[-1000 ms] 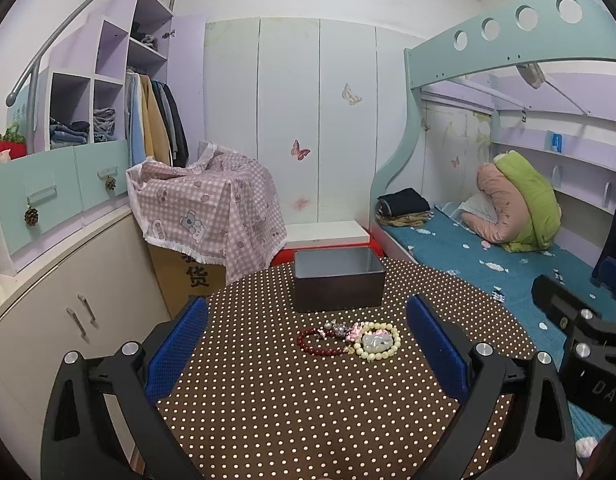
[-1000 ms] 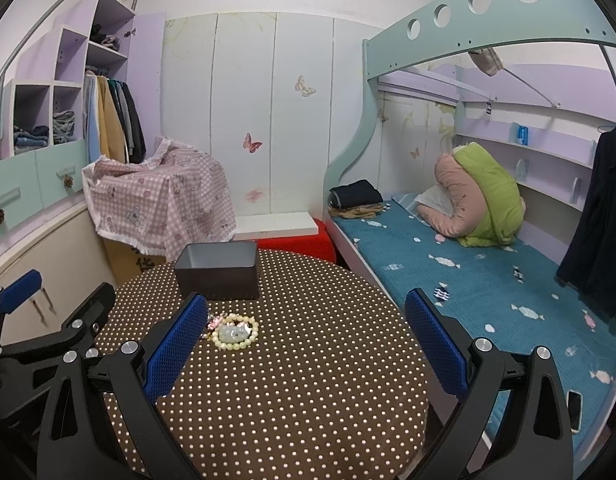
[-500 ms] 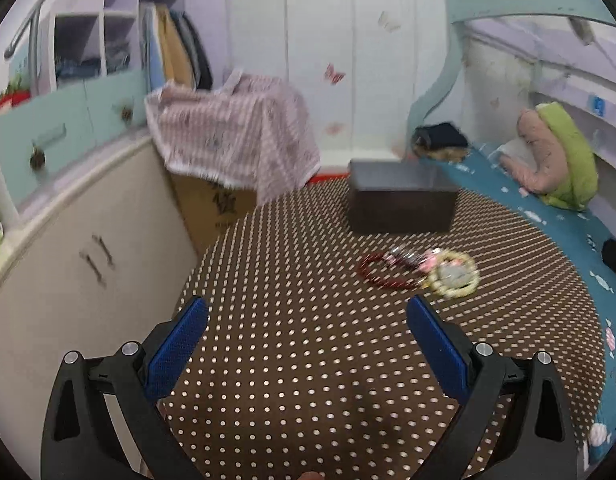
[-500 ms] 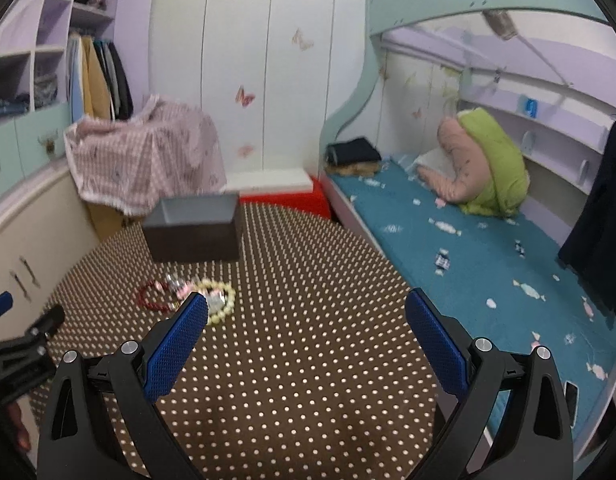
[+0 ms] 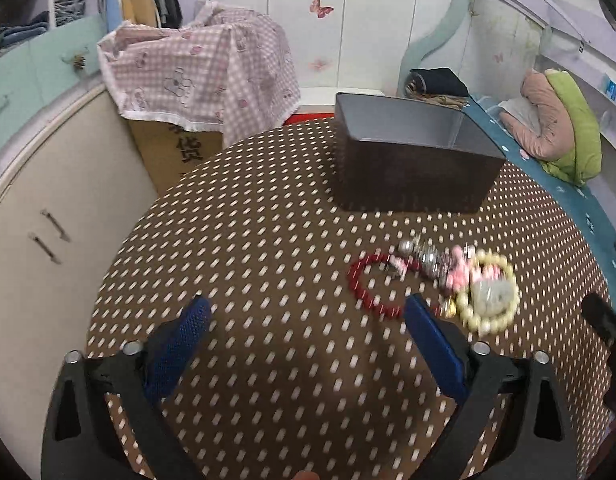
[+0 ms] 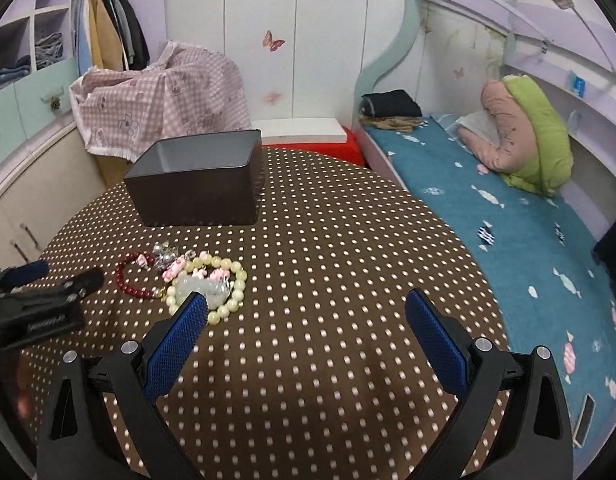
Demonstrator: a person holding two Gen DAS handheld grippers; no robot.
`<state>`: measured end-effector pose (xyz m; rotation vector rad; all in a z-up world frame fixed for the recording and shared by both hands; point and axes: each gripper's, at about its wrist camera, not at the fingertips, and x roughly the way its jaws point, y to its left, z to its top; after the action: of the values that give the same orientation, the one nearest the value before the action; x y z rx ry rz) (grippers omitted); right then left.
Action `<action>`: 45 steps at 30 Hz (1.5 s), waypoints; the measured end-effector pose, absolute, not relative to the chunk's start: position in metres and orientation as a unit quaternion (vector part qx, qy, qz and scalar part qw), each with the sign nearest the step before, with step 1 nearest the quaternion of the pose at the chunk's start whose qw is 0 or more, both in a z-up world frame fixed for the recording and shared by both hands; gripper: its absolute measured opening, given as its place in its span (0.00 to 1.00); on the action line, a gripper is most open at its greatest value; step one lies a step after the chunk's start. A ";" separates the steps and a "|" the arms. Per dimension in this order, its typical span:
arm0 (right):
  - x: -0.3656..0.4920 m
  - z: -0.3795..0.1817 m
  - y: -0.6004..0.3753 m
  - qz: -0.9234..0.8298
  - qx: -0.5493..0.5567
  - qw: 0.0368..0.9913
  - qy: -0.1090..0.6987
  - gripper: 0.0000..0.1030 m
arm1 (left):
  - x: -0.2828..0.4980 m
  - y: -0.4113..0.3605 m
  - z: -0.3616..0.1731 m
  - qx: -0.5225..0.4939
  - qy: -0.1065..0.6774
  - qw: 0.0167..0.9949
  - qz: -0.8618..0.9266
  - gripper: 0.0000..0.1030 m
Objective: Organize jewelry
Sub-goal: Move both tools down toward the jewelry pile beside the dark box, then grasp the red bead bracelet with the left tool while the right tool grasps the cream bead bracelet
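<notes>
- Nearest us, the left gripper (image 5: 306,322): black angular arms with blue, mesh-textured pads. Its jaws have just been closing a little, yet they stand wide apart with only bare cloth between them.
- The right pad of the left gripper sits just in front of the red bead bracelet (image 5: 374,286); the blur makes it hard to say whether they touch.
- The right gripper (image 6: 306,316) is the same build, jaws spread wide, gripping nothing. Its left pad overlaps the near edge of the cream bead bracelet (image 6: 236,292) in the right wrist view; contact cannot be told.
- Under both lies the round table (image 6: 348,280), draped in brown cloth with small white dots.
- Here is the jewelry, heaped on that cloth nearer than the box: a ring of small glossy red beads, a ring of larger pale cream beads around a milky greenish pendant (image 6: 200,290), and between them pink charms and silvery beads (image 6: 164,254) in a tangle.
- Beyond the heap stands the dark rectangular box (image 6: 196,188), open-topped, smooth matte walls, grey inside, upright, apart from the jewelry.
- Behind the box: a pink checked cloth (image 6: 160,96) over something bulky, and to the box's right a bed with a teal sheet (image 6: 488,200).
</notes>
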<state>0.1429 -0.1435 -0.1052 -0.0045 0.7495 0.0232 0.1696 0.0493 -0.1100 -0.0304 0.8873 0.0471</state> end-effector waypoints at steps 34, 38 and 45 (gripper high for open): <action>0.216 -0.146 -0.095 0.101 -0.013 0.876 0.471 0.41 | 0.162 0.070 -0.072 -0.068 0.419 0.897 -0.123 0.06; 0.216 -0.150 -0.093 0.106 -0.016 0.869 0.483 0.35 | 0.162 0.071 -0.059 -0.073 0.409 0.899 -0.135 0.06; 0.216 -0.149 -0.105 0.129 0.020 0.867 0.481 0.10 | 0.163 0.070 -0.045 -0.066 0.401 0.903 -0.138 0.06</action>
<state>0.2165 -0.1055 -0.1485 0.0412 1.0075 0.2704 0.1625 0.0705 -0.0451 -0.1356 0.8299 -0.2846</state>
